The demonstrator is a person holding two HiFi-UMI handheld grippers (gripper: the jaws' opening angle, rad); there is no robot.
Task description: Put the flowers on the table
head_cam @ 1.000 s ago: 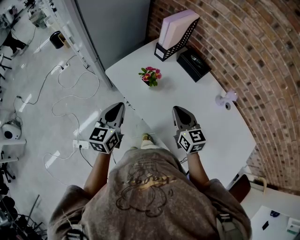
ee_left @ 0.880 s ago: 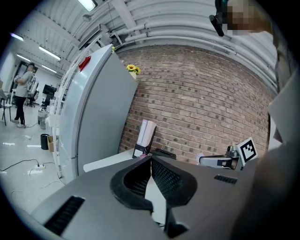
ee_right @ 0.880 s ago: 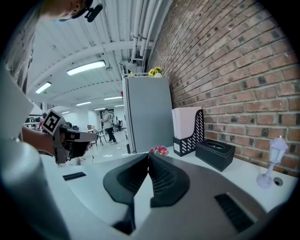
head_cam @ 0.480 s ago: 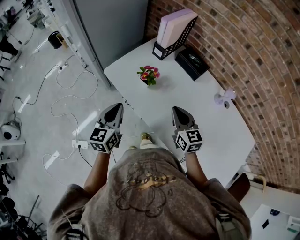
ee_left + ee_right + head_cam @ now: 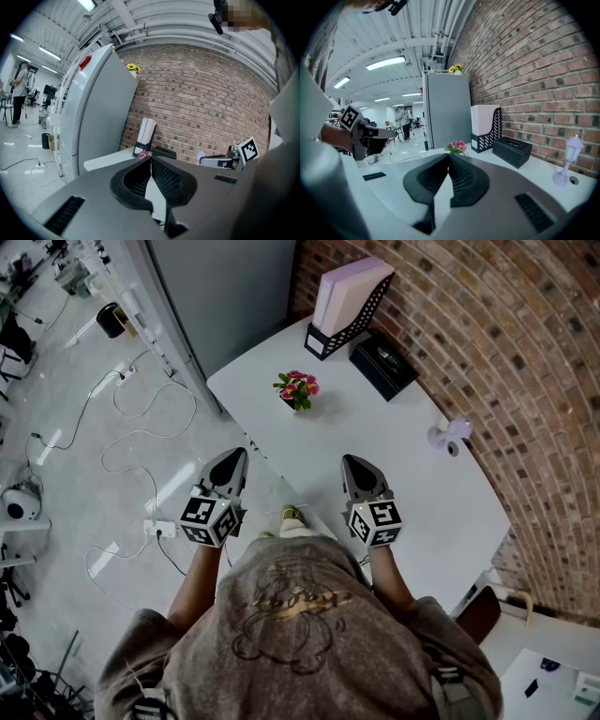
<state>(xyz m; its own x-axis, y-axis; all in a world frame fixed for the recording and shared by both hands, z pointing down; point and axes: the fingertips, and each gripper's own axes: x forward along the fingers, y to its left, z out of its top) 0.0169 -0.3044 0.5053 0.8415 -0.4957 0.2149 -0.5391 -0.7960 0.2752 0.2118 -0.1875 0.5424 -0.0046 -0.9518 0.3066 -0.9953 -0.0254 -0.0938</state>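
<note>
**Flowers [image 5: 297, 390] standing on the table [image 5: 412, 486], both grippers closed and empty**

We hold the left gripper [image 5: 234, 455] and the right gripper [image 5: 354, 462] side by side in front of our chest. Both point toward the far end of the white table. In the head view the left gripper sits off the table's left edge, over the floor [image 5: 66, 484]. The right gripper is above the tabletop near its front edge. In the left gripper view its jaws meet at the tips with nothing between them. The right gripper view shows the same: jaws drawn together, nothing held.

The flowers are a small bunch of pink blooms with green leaves. They stand upright on the table, well ahead of both grippers and touched by neither, toward the table's left side. Beyond them, against the brick wall [image 5: 525, 352], stands a black perforated file holder [image 5: 349, 307] filled with pale folders. A black box [image 5: 386, 367] lies just beside it. A small pale lamp [image 5: 448, 437] stands farther right, near the wall. A grey cabinet [image 5: 234, 292] rises past the table's far left corner, and white cables [image 5: 141, 418] trail over the floor.
</note>
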